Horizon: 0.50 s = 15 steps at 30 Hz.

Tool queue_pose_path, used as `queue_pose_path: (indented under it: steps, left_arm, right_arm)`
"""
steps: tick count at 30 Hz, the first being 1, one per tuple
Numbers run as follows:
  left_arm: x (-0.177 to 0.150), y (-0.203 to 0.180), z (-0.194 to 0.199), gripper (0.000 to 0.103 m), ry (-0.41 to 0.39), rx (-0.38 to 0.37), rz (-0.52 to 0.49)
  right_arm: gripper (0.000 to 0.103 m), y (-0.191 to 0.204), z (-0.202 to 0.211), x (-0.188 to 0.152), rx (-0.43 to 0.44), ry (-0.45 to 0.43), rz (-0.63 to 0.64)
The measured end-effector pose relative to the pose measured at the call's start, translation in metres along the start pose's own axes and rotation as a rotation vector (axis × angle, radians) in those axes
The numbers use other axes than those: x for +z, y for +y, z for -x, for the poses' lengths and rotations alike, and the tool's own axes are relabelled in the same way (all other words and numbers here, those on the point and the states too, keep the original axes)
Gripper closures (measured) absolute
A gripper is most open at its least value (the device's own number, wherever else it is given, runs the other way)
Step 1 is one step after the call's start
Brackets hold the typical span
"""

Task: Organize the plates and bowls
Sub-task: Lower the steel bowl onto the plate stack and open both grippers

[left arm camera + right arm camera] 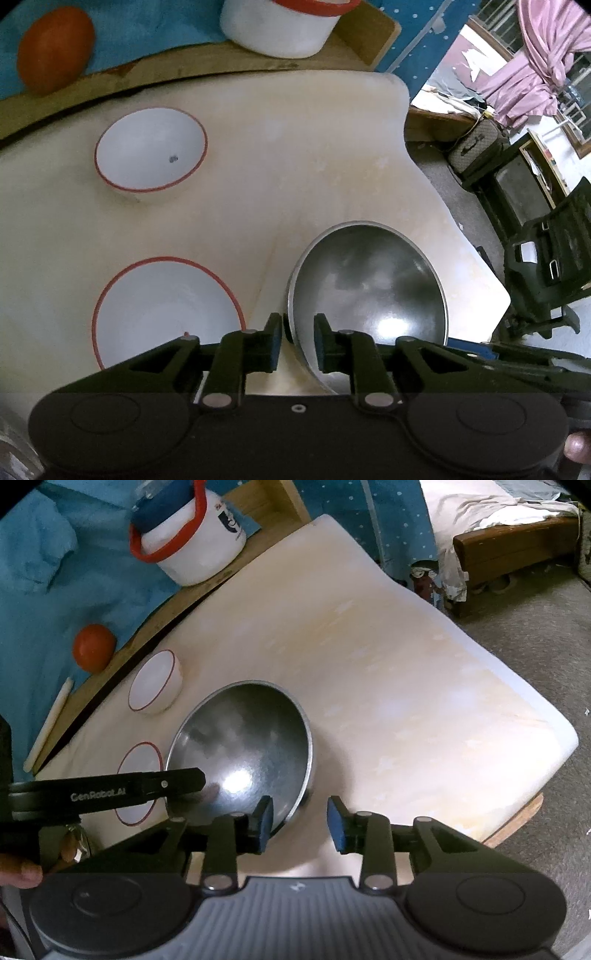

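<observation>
A steel bowl (369, 284) (243, 746) stands on the white foam pad (295, 147). My left gripper (298, 341) straddles the bowl's near-left rim, one pad outside and one inside, a slim gap showing at the pads; it is open. In the right wrist view it reaches in from the left (195, 781). My right gripper (301, 825) straddles the near-right rim with a wide gap and is open. A deep white bowl with a red rim (151, 151) (153, 681) sits at the back left. A shallower white red-rimmed bowl (166, 310) (142, 760) lies just left of the steel bowl.
A white tub with a red handle (195, 546) and an orange-red ball (94, 648) rest on a wooden board with blue cloth behind the pad. A white stick (48, 723) lies there too. The pad's edge (554, 738) drops to grey floor on the right.
</observation>
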<state>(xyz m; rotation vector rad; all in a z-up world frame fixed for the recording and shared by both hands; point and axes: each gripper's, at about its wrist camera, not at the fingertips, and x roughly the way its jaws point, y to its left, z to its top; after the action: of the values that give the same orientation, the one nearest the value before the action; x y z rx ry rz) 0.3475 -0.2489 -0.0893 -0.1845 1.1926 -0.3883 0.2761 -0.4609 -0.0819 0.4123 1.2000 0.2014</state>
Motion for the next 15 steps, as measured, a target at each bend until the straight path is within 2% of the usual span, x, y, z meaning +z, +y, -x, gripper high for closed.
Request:
queue_pose_path:
  steps: [4, 7, 10, 15]
  left_arm:
    - [-0.001, -0.003, 0.007, 0.082, -0.021, 0.013, -0.024]
    - [0.000, -0.004, 0.017, 0.074, -0.056, 0.030, -0.046]
    - [0.001, -0.004, 0.028, 0.072, -0.101, 0.051, -0.066]
    - [0.002, 0.004, 0.052, 0.058, -0.195, 0.091, -0.053]
  right_arm:
    - [0.058, 0.001, 0.006, -0.001, -0.007, -0.021, 0.006]
    - [0.053, 0.004, 0.013, 0.001, -0.021, -0.047, 0.023]
    - [0.047, 0.009, 0.021, 0.004, -0.039, -0.084, 0.052]
    - [0.036, 0.020, 0.030, 0.011, -0.049, -0.135, 0.101]
